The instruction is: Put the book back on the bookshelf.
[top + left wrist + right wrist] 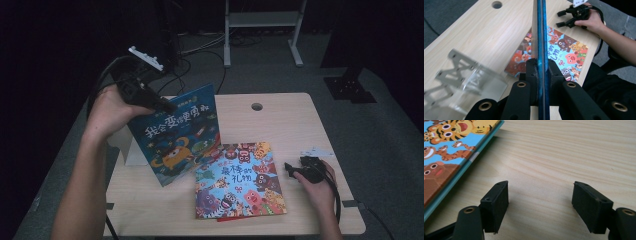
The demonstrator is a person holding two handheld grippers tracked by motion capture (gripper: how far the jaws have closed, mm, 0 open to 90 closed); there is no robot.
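Left gripper (167, 106) lifts a blue picture book (177, 135) off the table (290, 120), clamped by its top edge.

The book hangs tilted above the table's left half, its lower corner near a second picture book (240, 181) lying flat. In the left gripper view the pads press both faces of the thin cover (540, 37). It looks light and stiff but glossy, so it may swing or slip; a hold near the spine, deeper on the cover, seems safer. The right gripper (290, 170) rests on the table just right of the flat book, jaws apart and holding nothing. A clear stand (471, 85) is blurred beside the left gripper. Something red peeks from under the flat book; I cannot tell what.
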